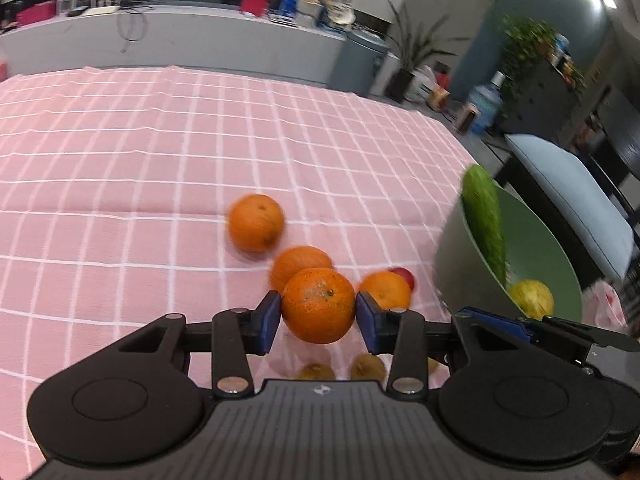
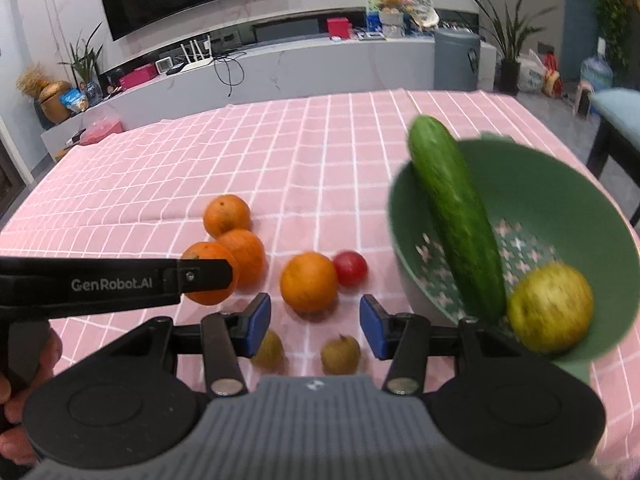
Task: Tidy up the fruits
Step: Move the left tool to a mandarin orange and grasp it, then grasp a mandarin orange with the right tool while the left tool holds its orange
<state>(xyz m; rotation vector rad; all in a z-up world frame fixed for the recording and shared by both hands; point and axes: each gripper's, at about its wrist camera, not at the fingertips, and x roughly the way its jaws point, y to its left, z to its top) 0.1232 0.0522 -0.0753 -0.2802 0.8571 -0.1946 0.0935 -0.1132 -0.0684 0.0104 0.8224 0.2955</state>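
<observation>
An orange (image 1: 318, 305) sat pinched between the blue pads of the left gripper (image 1: 317, 314) at the lower centre of the left wrist view, seemingly lifted clear of the pink checked tabletop (image 1: 140, 168), though blur made that hard to confirm. Behind it, three more oranges (image 1: 256, 222) lay near a small red fruit (image 1: 405, 276). At the right edge, a green bowl (image 1: 532, 248) held a cucumber (image 1: 484, 220) leaning on its rim and a yellow-green apple (image 1: 532, 298). In the right wrist view, the right gripper (image 2: 316, 326) stood spread and empty at lower centre, above two small brownish fruits (image 2: 340, 354), with another orange (image 2: 308, 282) just beyond its fingers.
</observation>
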